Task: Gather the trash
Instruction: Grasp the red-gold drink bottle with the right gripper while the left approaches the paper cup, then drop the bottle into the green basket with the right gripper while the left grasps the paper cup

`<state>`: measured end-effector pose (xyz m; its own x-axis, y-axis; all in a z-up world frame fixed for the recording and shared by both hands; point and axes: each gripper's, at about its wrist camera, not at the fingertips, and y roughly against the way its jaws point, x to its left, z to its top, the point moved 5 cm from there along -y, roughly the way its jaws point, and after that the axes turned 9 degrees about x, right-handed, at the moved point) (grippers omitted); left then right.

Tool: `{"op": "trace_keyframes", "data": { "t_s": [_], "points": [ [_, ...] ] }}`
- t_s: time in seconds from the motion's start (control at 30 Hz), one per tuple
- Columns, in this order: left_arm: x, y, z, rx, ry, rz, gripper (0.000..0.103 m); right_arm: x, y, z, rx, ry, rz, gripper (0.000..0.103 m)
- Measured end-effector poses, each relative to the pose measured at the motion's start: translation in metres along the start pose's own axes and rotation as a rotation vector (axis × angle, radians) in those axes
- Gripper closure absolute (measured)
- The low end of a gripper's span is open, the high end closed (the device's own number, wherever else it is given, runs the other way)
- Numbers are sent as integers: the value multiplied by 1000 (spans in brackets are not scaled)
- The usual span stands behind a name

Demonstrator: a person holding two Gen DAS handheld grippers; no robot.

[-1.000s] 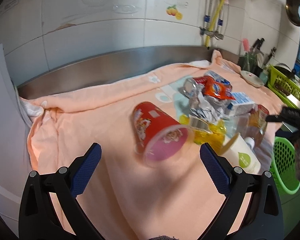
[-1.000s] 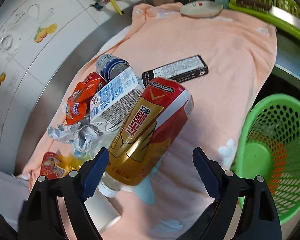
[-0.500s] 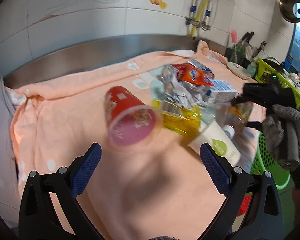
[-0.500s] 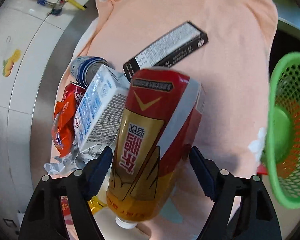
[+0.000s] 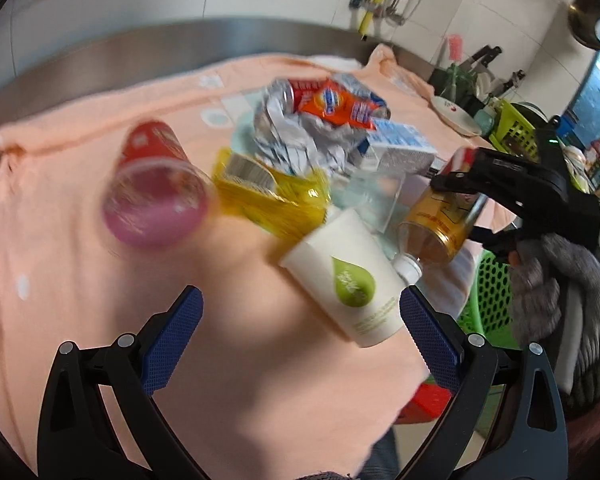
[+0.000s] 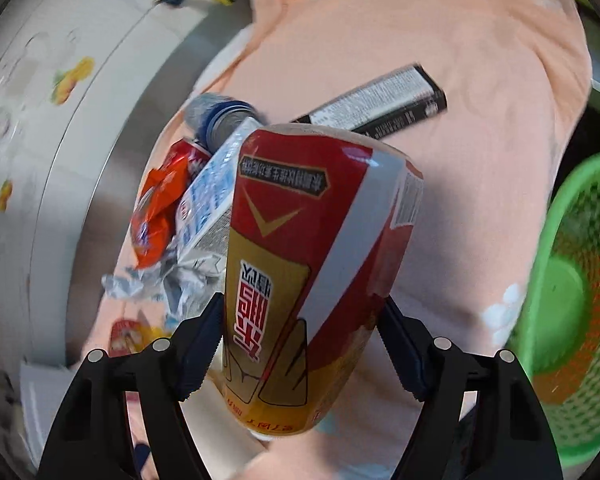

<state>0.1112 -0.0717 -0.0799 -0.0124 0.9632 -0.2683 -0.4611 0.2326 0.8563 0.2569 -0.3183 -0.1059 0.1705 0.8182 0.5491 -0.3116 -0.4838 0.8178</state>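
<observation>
Your right gripper point(image 6: 300, 344) is pinching the red-and-gold labelled plastic drink bottle point(image 6: 312, 264), with its 2 blue-padded fingers point(image 6: 198, 344) pressed against the bottle's lower sides. The bottle's white cap end points back toward you and its base points away. In the left wrist view the same bottle point(image 5: 440, 220) sits clamped in the right gripper point(image 5: 470, 210), just above the peach-coloured cloth point(image 5: 240, 360) at the right edge of the trash pile.

Your left gripper point(image 5: 300, 328) is spread wide and holds nothing; its 2 pads hang over bare cloth. Between and just ahead of them lies the white paper cup with a green drop logo point(image 5: 348, 280), on its side, its lower end close to the right pad. Further left lies a red plastic cup point(image 5: 156, 196), mouth toward you. Behind these are a yellow crumpled wrapper point(image 5: 268, 196), silver crumpled foil point(image 5: 296, 136), an orange snack packet point(image 5: 336, 104) and a blue-and-white carton point(image 5: 400, 148).

The green perforated plastic basket point(image 6: 576, 300) stands to the right, below the cloth's edge. A black rectangular box point(image 6: 380, 100) lies on the cloth beyond the bottle.
</observation>
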Motion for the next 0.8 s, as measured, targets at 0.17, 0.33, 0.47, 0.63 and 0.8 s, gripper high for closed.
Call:
{"op": "trace_keyframes", "data": {
  "t_s": [0.17, 0.33, 0.47, 0.63, 0.8],
  "points": [
    [-11, -26, 5, 51, 75, -33, 11, -5, 20, -2, -15, 69, 60, 31],
    [-15, -51, 10, 94, 137, -36, 16, -11, 29, -1, -25, 89, 110, 32],
    [-20, -60, 14, 105, 157, -56, 16, -21, 44, -2, -50, 105, 133, 32],
    [-28, -71, 19, 126, 155, -100, 24, -41, 74, -8, -103, 110, 138, 32],
    [-39, -80, 24, 138, 129, -114, 30, -68, 108, -12, -182, 120, 78, 32]
  ]
}}
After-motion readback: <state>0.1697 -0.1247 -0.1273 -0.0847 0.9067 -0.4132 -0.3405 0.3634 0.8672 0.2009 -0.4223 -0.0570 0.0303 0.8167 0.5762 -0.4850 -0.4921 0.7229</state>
